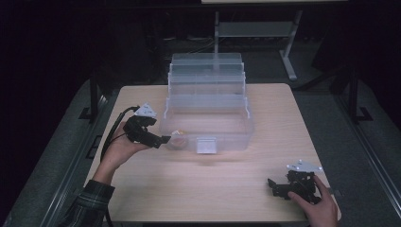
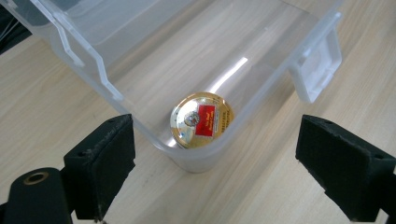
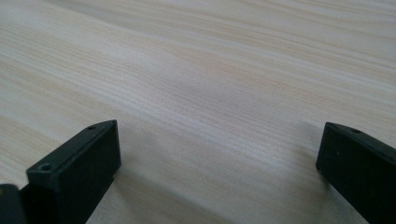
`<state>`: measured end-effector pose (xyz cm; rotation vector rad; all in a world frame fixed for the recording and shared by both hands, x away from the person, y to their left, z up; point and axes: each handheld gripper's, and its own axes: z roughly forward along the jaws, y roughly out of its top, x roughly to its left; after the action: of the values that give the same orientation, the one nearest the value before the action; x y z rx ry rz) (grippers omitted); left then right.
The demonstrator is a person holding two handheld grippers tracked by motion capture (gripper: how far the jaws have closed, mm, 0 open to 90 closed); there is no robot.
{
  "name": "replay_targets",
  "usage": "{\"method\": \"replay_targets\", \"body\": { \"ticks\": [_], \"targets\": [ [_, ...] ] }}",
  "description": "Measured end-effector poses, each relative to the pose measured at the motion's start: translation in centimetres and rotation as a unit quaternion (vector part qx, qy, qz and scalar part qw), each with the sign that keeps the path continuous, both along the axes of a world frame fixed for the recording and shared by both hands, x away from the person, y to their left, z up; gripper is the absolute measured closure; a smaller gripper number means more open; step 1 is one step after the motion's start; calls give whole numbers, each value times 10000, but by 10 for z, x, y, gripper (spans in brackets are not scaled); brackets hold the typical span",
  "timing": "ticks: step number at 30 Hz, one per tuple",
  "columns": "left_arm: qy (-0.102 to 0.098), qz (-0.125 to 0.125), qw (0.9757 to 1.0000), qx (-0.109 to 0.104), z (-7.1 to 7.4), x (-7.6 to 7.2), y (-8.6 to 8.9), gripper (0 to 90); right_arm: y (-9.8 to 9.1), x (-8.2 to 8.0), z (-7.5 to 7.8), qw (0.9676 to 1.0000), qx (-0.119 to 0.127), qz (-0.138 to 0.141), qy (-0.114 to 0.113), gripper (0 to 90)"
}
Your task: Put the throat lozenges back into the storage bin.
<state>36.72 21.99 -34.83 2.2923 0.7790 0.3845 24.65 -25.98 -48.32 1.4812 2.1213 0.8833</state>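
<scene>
Jaws of our left gripper (image 2: 215,172) stand wide apart, grasping nothing, and they point at the near left corner of the clear plastic box (image 1: 208,101). In the left gripper view we see a round gold tin (image 2: 201,119) with a red label lying flat inside the box, close to this corner and very near the rounded wall. The box rim (image 2: 100,74) runs between the tin and the left jaw, so the room on that side is narrow. A white latch (image 2: 317,65) hangs on the front wall, apart from the tin. Our right gripper (image 1: 279,188) rests low over the wooden table (image 1: 227,189) near its right front edge, well apart from the box, released also, with bare wood between its jaws.
</scene>
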Motion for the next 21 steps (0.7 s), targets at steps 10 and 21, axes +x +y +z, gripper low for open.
{"method": "replay_targets", "body": {
  "ticks": [10, 21],
  "targets": [
    [9, 33, 10000, 7, -11, -12, 7, 112, 0, 0, 0, 10000, -10, 8, -10, 0],
    [-2, 94, 9999, -108, -29, -25, 14, 113, 0, 0, 0, 10000, -2, 1, -4, 0]
  ]
}}
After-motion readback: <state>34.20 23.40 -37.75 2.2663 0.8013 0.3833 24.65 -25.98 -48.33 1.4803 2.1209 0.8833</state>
